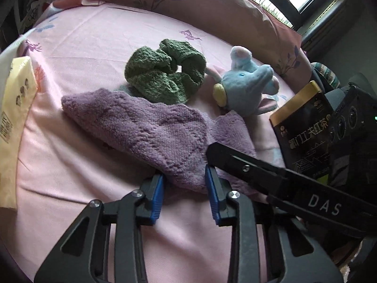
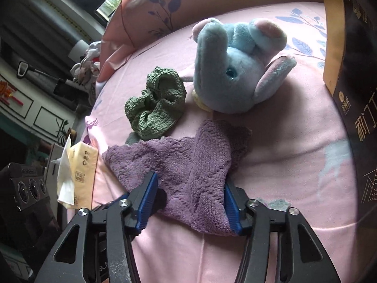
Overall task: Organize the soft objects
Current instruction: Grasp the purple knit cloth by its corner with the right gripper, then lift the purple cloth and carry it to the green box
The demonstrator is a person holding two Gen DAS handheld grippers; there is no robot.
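Observation:
A purple towel [image 1: 150,129] lies crumpled on the pink bed sheet [image 1: 94,59]. Behind it sit a green knitted scrunchie [image 1: 165,73] and a blue plush elephant [image 1: 247,87]. My left gripper [image 1: 185,188] is open, its blue pads on either side of the towel's near corner. In the right wrist view the purple towel [image 2: 188,169] lies between the open pads of my right gripper [image 2: 190,200], with the scrunchie [image 2: 157,103] and the elephant [image 2: 235,66] beyond. The right gripper's finger [image 1: 259,172] crosses the left view.
A black tea box [image 1: 304,127] stands at the right, also in the right wrist view [image 2: 353,94]. A yellow tissue pack [image 1: 16,108] lies at the left edge, seen too in the right wrist view [image 2: 77,172]. Pink pillows [image 1: 212,7] line the back.

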